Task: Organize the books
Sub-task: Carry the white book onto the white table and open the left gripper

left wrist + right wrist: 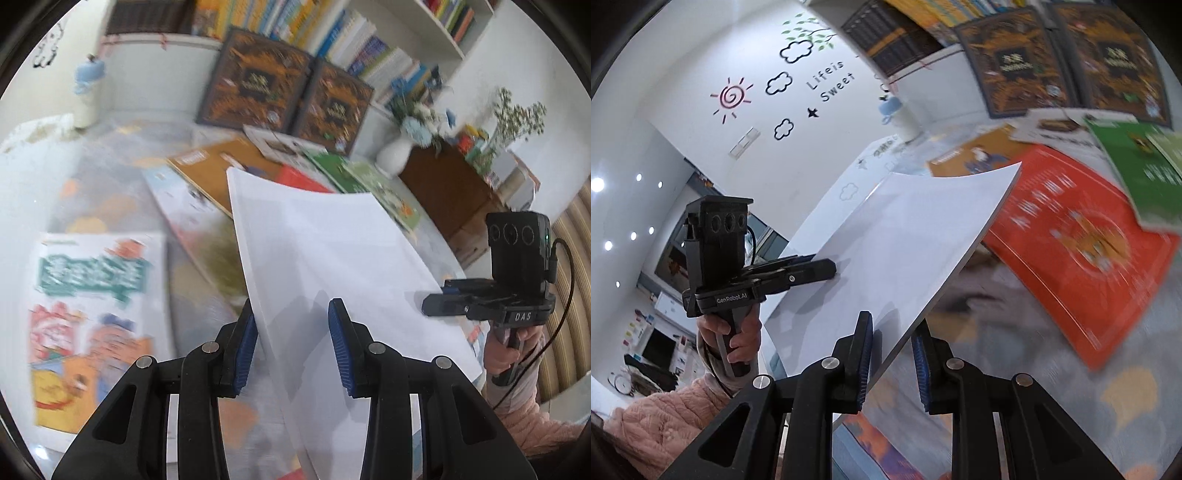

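White book (325,258) hangs tilted above the table, both grippers (291,343) (892,354) angled downward, clamping opposite edges.

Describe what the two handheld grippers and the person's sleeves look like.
Both grippers are black plastic with blue ribbed pads and silver pivot pins. The right gripper reads "DAS" and trails a black cable; the left gripper reads "GenRobot.AI". Each carries a boxy black three-lens module on top. The sleeves are fuzzy pink.

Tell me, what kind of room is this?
Probably a child's room or home reading corner. Packed bookshelves line the back wall, picture books such as a red one lie spread on the table, and the wall carries playful sun-and-cloud stickers.
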{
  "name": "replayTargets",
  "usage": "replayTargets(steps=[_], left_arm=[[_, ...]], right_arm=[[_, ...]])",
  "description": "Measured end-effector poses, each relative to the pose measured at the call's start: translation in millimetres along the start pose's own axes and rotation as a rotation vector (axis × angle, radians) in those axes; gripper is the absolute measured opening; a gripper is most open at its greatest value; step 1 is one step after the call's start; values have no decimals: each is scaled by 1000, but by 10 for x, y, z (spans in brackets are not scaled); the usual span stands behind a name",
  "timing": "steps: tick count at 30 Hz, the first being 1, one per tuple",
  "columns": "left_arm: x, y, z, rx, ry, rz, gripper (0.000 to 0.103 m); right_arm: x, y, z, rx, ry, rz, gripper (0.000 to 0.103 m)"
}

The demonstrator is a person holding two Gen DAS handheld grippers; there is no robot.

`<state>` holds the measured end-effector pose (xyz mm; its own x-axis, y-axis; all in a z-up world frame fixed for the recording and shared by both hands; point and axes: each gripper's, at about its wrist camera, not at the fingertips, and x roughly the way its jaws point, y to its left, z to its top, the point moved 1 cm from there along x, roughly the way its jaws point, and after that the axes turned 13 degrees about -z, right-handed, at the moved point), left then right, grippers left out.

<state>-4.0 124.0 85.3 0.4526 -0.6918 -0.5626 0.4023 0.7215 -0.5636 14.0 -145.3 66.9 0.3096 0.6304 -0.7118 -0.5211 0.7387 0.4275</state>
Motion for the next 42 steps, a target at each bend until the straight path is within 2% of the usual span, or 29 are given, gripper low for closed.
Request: replayTargets(steps=[6, 12, 17, 20, 22, 26, 29, 31, 34, 37, 42], left_arm=[[-457, 329, 175, -11, -96, 68, 35], [-799, 735, 100, -59, -157, 134, 35], [-954, 1063, -32, -106, -193, 113, 35], [-972, 1197, -109, -75, -217, 109, 35], [-919, 1292, -154, -68, -205, 144, 35], [-829, 1560, -234, -131, -179, 165, 35], [-815, 1688, -295, -158, -162, 189, 35], [-812, 1722, -345, -164, -157, 195, 35], [-776, 1730, -390, -150, -133, 238, 35], [-780, 1689, -381, -122, -147, 323, 35], [-747, 1656, -364, -83, -128, 362, 37]], right_arm=[[271, 515, 400, -82, -12, 17, 22], [739, 901, 578, -140, 24, 8, 22], [1188, 1042, 548, -148, 85, -6, 24], [1450, 1099, 486, -137, 123, -31, 24], [1634, 1103, 419, -119, 148, -41, 25], [1884, 1123, 305, -110, 185, -65, 25], [1936, 1115, 286, -96, 199, -35, 25], [1931, 1133, 286, -114, 198, -47, 25], [1932, 1165, 272, -144, 190, -74, 25], [1934, 1161, 267, -136, 187, -73, 26], [1934, 1207, 283, -148, 177, -86, 26]])
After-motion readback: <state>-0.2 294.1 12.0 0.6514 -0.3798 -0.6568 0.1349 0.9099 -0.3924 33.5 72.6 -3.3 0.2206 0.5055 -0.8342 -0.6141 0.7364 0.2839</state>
